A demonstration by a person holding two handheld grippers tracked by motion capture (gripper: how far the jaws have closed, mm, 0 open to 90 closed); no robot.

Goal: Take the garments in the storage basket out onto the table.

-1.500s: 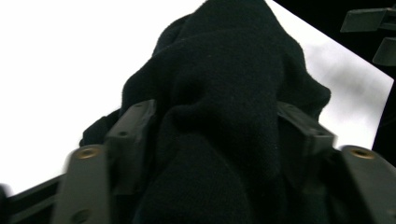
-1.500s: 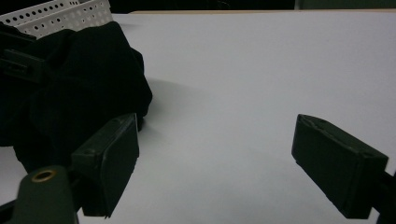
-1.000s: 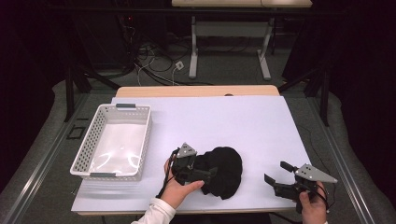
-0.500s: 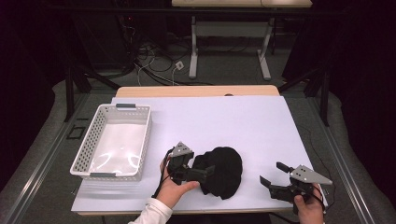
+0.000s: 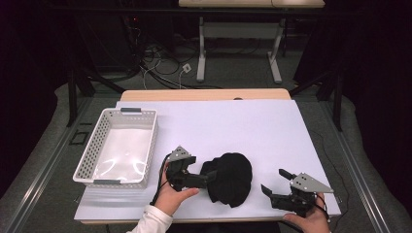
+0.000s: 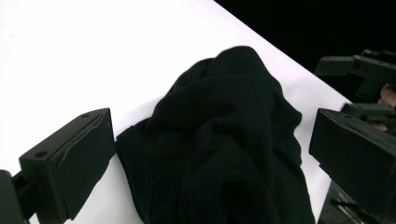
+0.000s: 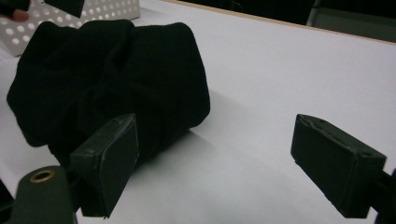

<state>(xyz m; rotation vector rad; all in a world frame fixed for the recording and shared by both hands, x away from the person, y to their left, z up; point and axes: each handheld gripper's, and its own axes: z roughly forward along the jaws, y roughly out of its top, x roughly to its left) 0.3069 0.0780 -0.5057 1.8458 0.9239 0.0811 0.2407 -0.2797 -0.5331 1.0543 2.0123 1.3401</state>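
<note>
A crumpled black cloth (image 5: 232, 178) lies on the white table top (image 5: 233, 126) near the front edge. My left gripper (image 5: 208, 177) reaches it from the left; in the left gripper view its jaws stand wide apart, and the cloth (image 6: 224, 140) bulges between them without being pinched. My right gripper (image 5: 274, 181) is open to the right of the cloth, a short gap away, pointing at it. In the right gripper view the cloth (image 7: 116, 79) lies ahead and to the left, with bare table between the fingers (image 7: 112, 158).
An empty white perforated basket (image 5: 150, 141) stands at the left of the table, close to the left hand; its wall (image 7: 93, 11) also appears behind the cloth. The right gripper (image 6: 364, 70) shows past the cloth in the left gripper view. Cables and table legs lie on the floor beyond.
The right gripper has moved left toward the cloth. The left gripper has shifted a little to the left. The cloth has stayed in place.
</note>
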